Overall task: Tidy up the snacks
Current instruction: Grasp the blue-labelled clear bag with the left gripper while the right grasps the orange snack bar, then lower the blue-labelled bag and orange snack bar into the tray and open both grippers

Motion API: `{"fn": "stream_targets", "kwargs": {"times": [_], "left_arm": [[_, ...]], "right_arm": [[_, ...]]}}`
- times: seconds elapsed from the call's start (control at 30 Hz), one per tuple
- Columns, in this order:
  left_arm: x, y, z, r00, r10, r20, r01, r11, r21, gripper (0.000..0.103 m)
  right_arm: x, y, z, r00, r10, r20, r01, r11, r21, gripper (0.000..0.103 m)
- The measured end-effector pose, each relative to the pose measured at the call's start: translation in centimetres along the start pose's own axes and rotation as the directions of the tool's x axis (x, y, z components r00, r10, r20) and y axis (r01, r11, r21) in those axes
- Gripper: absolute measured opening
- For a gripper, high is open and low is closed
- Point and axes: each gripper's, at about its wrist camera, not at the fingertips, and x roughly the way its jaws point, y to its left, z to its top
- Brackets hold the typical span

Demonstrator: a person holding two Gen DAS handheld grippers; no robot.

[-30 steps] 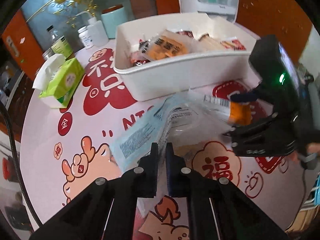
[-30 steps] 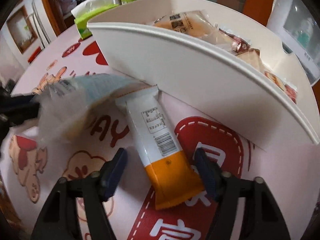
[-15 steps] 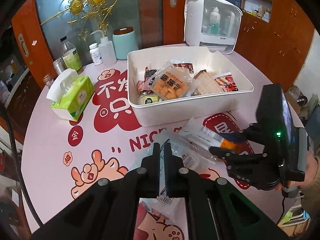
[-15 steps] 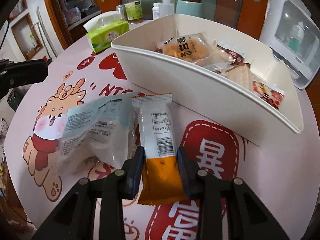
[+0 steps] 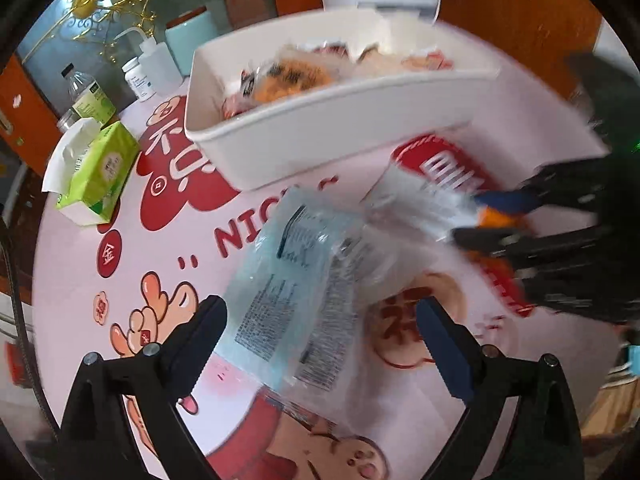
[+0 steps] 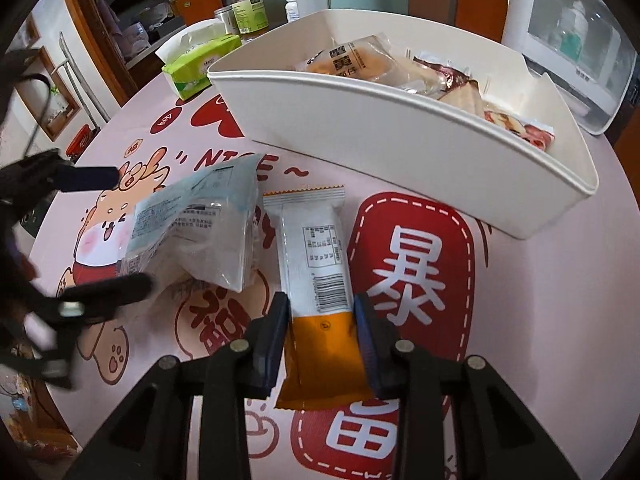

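A pale blue and clear snack bag lies on the printed table between the wide-open jaws of my left gripper; it also shows in the right wrist view. A white and orange snack bar lies next to it. My right gripper is closed on the bar's orange end; it also shows in the left wrist view. The white bin with several snacks stands behind.
A green tissue pack, bottles and a teal canister stand at the far left. A white appliance stands behind the bin. The table edge runs along the left.
My left gripper has opened and let go of the blue bag, which now lies on the table. My right gripper has closed on the orange and white bar.
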Motion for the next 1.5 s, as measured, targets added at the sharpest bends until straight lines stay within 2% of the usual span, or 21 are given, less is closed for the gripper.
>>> {"fn": "stream_targets", "kwargs": {"times": [0.1, 0.17, 0.2, 0.3, 0.37, 0.4, 0.43, 0.47, 0.53, 0.57, 0.6, 0.63, 0.77, 0.93, 1.07, 1.3, 1.5], "left_arm": [[2.3, -0.6, 0.1, 0.995, 0.098, -0.027, -0.097, 0.994, 0.049, 0.095], [3.7, -1.0, 0.2, 0.99, 0.133, -0.05, -0.129, 0.989, 0.078, 0.098], [4.3, -1.2, 0.2, 0.989, 0.133, -0.06, -0.128, 0.988, 0.082, 0.102], [5.0, -1.1, 0.6, 0.993, 0.099, -0.064, -0.095, 0.994, 0.055, 0.103], [5.4, -0.4, 1.0, 0.995, 0.047, -0.091, -0.048, 0.999, -0.002, 0.102], [5.6, 0.1, 1.1, 0.995, 0.031, -0.093, -0.033, 0.999, -0.028, 0.098], [5.3, 0.2, 1.2, 0.996, 0.04, -0.075, -0.042, 0.999, -0.031, 0.086], [5.1, 0.2, 1.4, 0.997, 0.035, -0.068, -0.037, 0.999, -0.029, 0.082], [4.0, 0.2, 1.7, 0.999, 0.004, -0.036, -0.006, 0.999, -0.035, 0.055], [3.3, 0.1, 1.9, 1.0, 0.004, -0.019, -0.004, 0.999, -0.038, 0.047], [2.6, 0.0, 2.1, 1.0, 0.008, -0.004, -0.008, 0.999, -0.042, 0.033], [2.0, 0.0, 2.3, 1.0, 0.008, 0.004, -0.008, 0.998, -0.057, 0.023], [-0.6, 1.5, 2.5, 0.996, -0.078, 0.046, 0.084, 0.984, -0.156, 0.019], [-5.1, 2.2, 2.4, 0.987, -0.098, 0.128, 0.123, 0.971, -0.205, 0.017], [-8.9, 3.2, 3.6, 0.974, -0.09, 0.208, 0.136, 0.965, -0.222, 0.016], [-15.7, 4.8, 7.9, 0.921, -0.059, 0.385, 0.16, 0.958, -0.236, 0.016], [-18.8, 5.6, 11.6, 0.892, -0.038, 0.45, 0.162, 0.957, -0.241, 0.016]], "right_arm": [[0.0, -0.2, -0.2, 1.0, 0.008, -0.003, -0.008, 1.0, 0.015, 0.034], [0.1, -0.2, -0.4, 1.0, 0.005, -0.007, -0.005, 1.0, 0.021, 0.034], [0.1, -0.3, -0.4, 1.0, 0.003, -0.008, -0.003, 1.0, 0.022, 0.034], [0.3, -0.6, -0.6, 1.0, 0.003, -0.012, -0.003, 0.999, 0.032, 0.034], [0.3, -0.8, -0.7, 1.0, 0.004, -0.014, -0.003, 0.999, 0.039, 0.034], [0.3, -0.8, -0.8, 1.0, 0.005, -0.014, -0.005, 0.999, 0.043, 0.034], [0.3, -0.9, -0.8, 1.0, 0.009, -0.014, -0.009, 0.999, 0.048, 0.034], [0.3, -0.9, -0.8, 1.0, 0.011, -0.014, -0.01, 0.999, 0.051, 0.034], [0.1, -0.8, -1.0, 1.0, 0.013, -0.008, -0.012, 0.998, 0.053, 0.034], [-0.1, -0.7, -1.0, 1.0, 0.015, -0.003, -0.014, 0.998, 0.055, 0.034], [-0.3, -0.7, -1.0, 1.0, 0.018, 0.003, -0.018, 0.998, 0.056, 0.034], [-0.6, -0.6, -0.9, 1.0, 0.021, 0.01, -0.021, 0.998, 0.057, 0.034], [-2.4, 0.0, -0.6, 0.998, 0.031, 0.056, -0.034, 0.998, 0.051, 0.034], [-5.2, 0.3, 0.4, 0.991, 0.041, 0.124, -0.047, 0.998, 0.049, 0.034], [-8.3, 0.5, 1.6, 0.978, 0.046, 0.203, -0.057, 0.997, 0.049, 0.034], [-13.6, -0.3, 5.1, 0.937, 0.042, 0.347, -0.07, 0.995, 0.068, 0.034], [-17.9, -1.5, 8.1, 0.885, 0.049, 0.463, -0.103, 0.99, 0.092, 0.034]]}}
